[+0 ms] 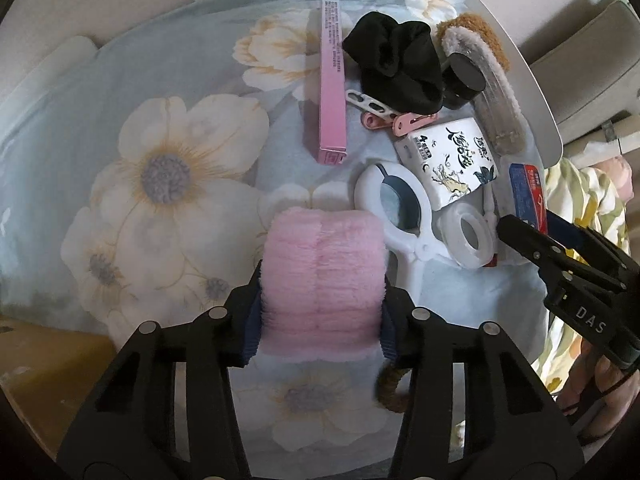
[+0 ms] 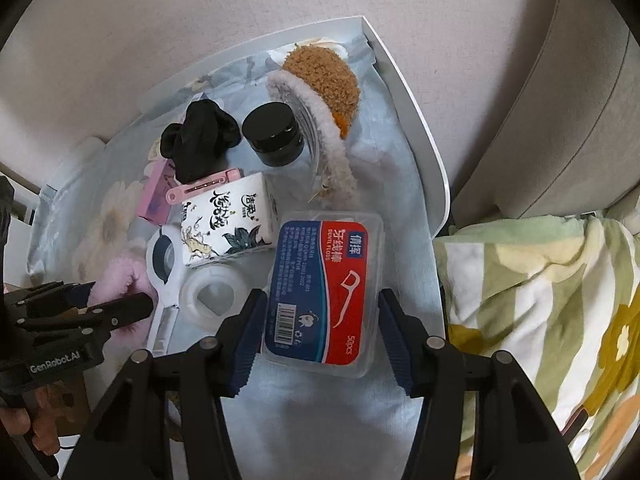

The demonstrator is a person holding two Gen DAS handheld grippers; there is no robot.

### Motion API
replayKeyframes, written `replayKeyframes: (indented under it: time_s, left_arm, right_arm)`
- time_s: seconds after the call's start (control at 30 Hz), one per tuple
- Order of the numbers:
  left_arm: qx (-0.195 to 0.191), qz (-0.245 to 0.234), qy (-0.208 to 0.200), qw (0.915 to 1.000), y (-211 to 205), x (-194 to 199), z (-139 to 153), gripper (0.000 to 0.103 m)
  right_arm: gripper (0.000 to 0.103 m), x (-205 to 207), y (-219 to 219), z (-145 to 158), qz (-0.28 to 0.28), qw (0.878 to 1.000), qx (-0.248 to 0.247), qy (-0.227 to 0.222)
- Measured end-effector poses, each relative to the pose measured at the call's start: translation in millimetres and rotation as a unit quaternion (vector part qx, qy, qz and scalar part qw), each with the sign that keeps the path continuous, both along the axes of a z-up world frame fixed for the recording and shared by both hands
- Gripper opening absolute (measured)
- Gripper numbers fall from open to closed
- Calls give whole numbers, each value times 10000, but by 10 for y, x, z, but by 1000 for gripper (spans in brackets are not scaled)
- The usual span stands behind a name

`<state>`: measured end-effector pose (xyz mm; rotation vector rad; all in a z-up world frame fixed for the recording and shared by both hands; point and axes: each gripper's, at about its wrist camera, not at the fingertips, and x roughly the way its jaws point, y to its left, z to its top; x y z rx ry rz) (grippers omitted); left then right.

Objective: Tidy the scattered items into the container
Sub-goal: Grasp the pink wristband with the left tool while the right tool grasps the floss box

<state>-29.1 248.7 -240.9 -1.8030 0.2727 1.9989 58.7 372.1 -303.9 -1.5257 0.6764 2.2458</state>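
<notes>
My left gripper [image 1: 322,316] is shut on a fluffy pink scrunchie [image 1: 324,264], held over the white tray [image 1: 536,92] lined with floral cloth. My right gripper [image 2: 320,340] is shut on a clear dental floss box [image 2: 326,284] with a red and blue label, held low over the tray's right side. In the tray lie a tissue pack [image 2: 228,224], a pink box [image 1: 332,80], a black scrunchie [image 1: 396,60], a black-capped jar [image 2: 274,134], a brown fluffy headband [image 2: 324,80], pink hair clips [image 1: 412,122], a white tape roll [image 2: 212,294] and a white clip tool [image 1: 404,208].
A brown hair tie [image 1: 390,390] lies under my left gripper. A green floral blanket [image 2: 540,320] lies right of the tray, with a grey cushion [image 2: 560,100] behind it. A cardboard box [image 1: 48,364] stands at the left.
</notes>
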Motion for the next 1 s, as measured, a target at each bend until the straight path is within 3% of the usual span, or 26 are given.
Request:
replayKeyframes:
  time_s: [0.33, 0.47, 0.77, 1.0]
  left_arm:
    - [-352, -322, 186, 9987, -59, 168, 220, 41]
    - [-240, -462, 113, 9986, -115, 254, 327, 41]
    - [7, -762, 357, 9965, -227, 459, 741, 41]
    - [330, -757, 573, 9949, -199, 285, 981, 41]
  right_arm:
    - [51, 118, -62, 187, -202, 9996, -62, 164]
    - [51, 155, -144, 316, -244, 9994, -33, 258]
    - [51, 247, -391, 625, -305, 9981, -25, 530]
    - [51, 271, -632, 908, -271, 9971, 43, 716]
